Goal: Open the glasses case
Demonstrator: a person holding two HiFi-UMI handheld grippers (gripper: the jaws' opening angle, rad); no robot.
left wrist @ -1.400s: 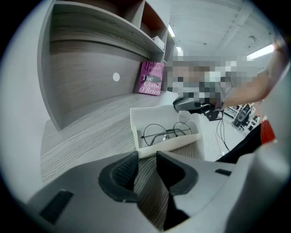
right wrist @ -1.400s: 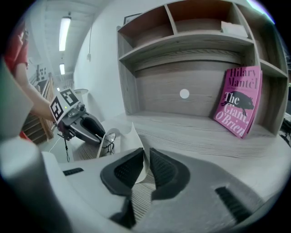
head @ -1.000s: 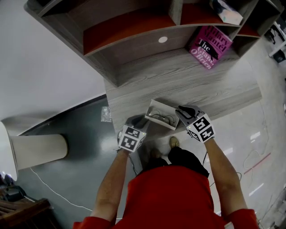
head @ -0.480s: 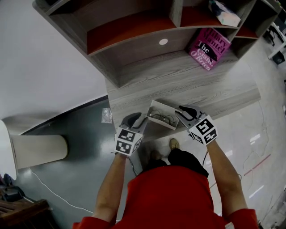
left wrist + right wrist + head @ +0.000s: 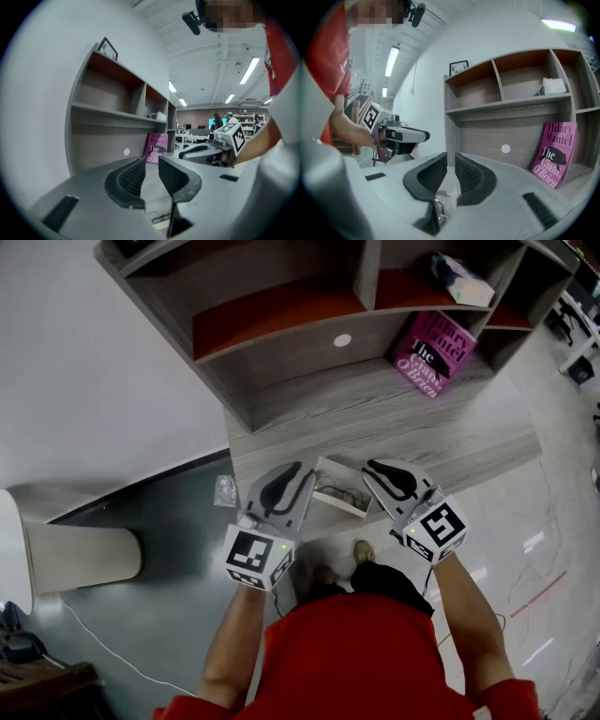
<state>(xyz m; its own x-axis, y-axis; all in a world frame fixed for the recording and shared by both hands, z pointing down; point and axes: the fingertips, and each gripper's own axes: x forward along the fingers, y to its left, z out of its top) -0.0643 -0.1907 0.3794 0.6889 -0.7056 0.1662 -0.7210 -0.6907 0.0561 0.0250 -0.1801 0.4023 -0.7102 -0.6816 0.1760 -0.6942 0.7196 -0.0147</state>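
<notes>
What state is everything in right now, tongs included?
Glasses case: open, on the desk near its front edge.
Glasses: lying inside the case.
Left tongs: apart, empty, just been closing.
Right tongs: narrow gap, empty, just been closing.
Pink book: closed, propped against the shelf unit.

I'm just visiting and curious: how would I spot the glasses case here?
Find the grey wooden desk with shelves at its back. At its front edge, nearest the person, lies the glasses case: a small white box, open, with spectacles inside. Its neighbour, a pink book, stands leaning far back under the shelves.
</notes>
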